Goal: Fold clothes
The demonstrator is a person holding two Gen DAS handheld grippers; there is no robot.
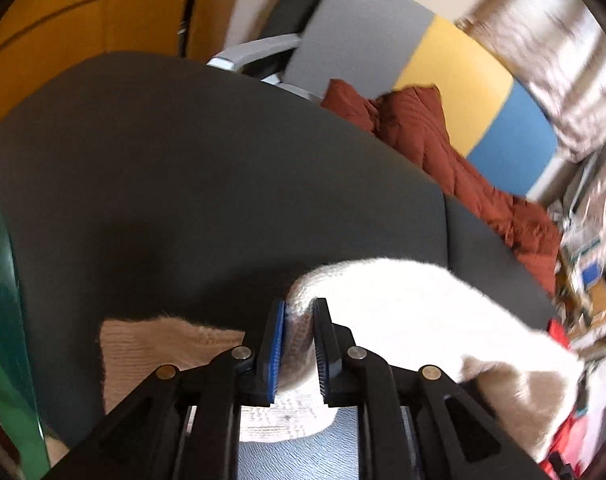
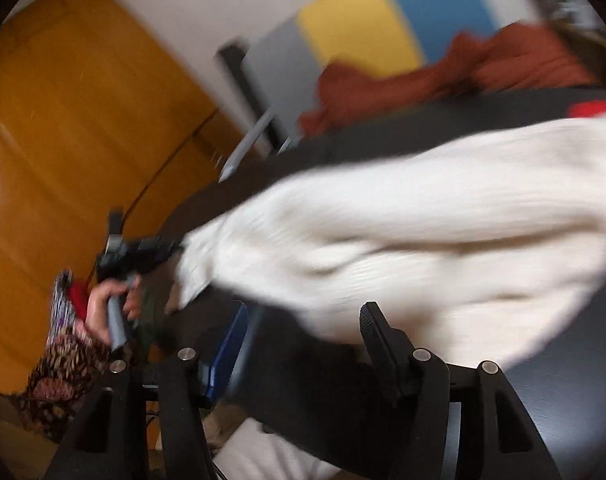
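Cream sweater (image 1: 403, 312) pinched in my left claw (image 1: 299, 344) over dark worktop (image 1: 183, 180), right claw (image 2: 307, 344) wide, nothing between

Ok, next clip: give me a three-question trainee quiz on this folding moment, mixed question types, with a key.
1. True or false: the left gripper has a fold of the cream knitted sweater between its pads.
2. Multiple choice: the right gripper is A) shut on the sweater, B) open with nothing pinched, C) shut on the rust-red quilted jacket.
3. Short answer: what surface does the sweater lie on?

Key
1. True; the knit is pinched near its edge.
2. B; the jaws stand apart with the sweater just beyond them.
3. The dark table.
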